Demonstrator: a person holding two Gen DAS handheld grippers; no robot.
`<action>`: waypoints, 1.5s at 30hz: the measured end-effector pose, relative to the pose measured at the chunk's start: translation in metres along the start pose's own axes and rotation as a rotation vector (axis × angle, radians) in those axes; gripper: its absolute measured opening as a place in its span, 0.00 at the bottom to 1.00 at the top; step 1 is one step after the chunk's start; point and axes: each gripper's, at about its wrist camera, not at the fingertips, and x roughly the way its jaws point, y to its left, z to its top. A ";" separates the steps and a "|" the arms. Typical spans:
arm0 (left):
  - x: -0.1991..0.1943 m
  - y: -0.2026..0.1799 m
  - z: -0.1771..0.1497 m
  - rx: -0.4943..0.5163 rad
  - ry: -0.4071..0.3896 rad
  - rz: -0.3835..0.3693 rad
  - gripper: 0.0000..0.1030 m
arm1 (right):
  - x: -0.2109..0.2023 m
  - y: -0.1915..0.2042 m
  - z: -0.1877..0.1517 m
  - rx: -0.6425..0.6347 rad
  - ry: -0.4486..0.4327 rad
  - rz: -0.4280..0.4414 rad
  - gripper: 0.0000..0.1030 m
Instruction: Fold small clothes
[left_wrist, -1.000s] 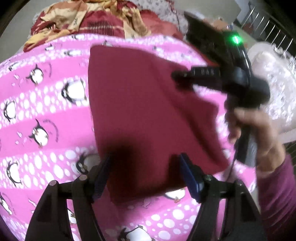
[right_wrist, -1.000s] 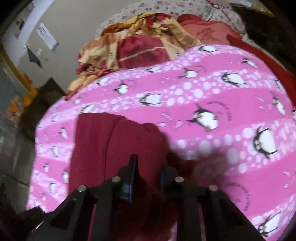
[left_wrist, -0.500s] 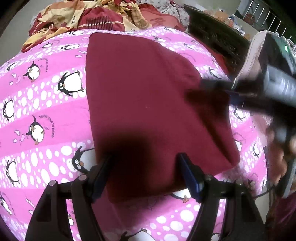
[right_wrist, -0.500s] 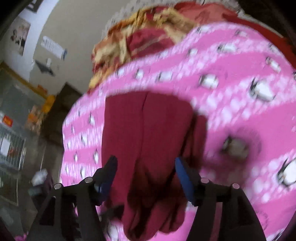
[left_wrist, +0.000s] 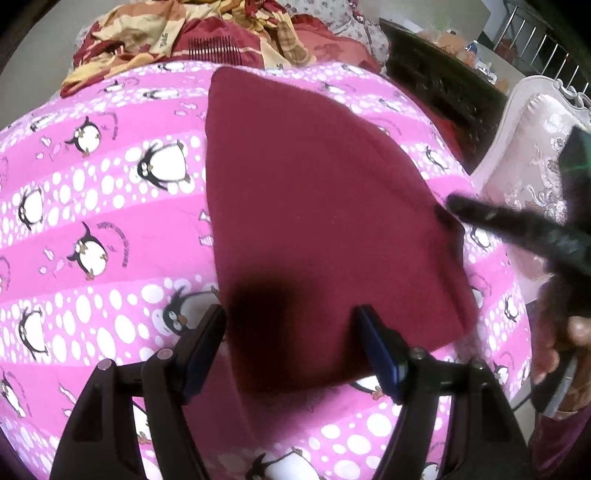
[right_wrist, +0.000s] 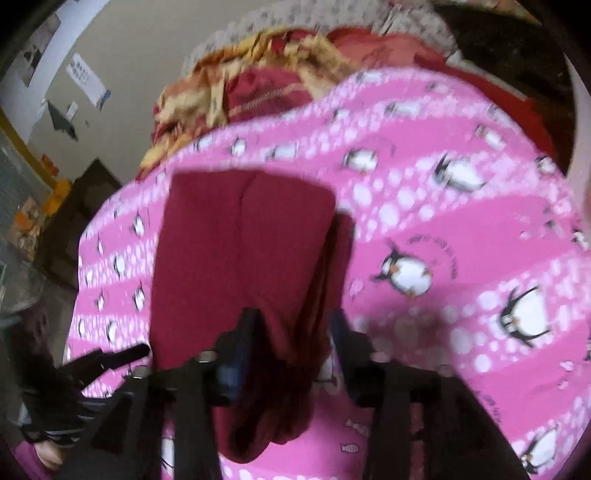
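- Maroon cloth (left_wrist: 314, 221), folded flat, lay on the pink penguin-print blanket (left_wrist: 92, 184), filling the centre of the left wrist frame.
- The left hand-held gripper (left_wrist: 295, 347) hung over the cloth's near edge at lower centre, jaws wide apart and gripping nothing.
- The right hand-held gripper (right_wrist: 291, 332) had just been opening; its jaws stood apart on either side of a bunched fold of the cloth (right_wrist: 243, 251), pads not pressing it.
- A red-and-yellow patterned quilt (left_wrist: 184, 33) sat crumpled along the top of the frame.

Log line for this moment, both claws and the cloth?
left claw: open, over cloth | right claw: just opening, open | maroon cloth: folded, flat on penguin blanket
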 end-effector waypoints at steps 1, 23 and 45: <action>-0.001 0.000 0.001 0.001 -0.006 0.008 0.70 | -0.006 0.006 0.005 -0.011 -0.027 0.005 0.50; 0.020 0.005 0.025 -0.020 -0.013 0.085 0.78 | 0.055 0.024 0.025 -0.116 0.051 -0.083 0.53; 0.042 0.044 0.051 -0.197 0.027 -0.228 0.89 | 0.089 -0.032 -0.006 0.087 0.099 0.254 0.89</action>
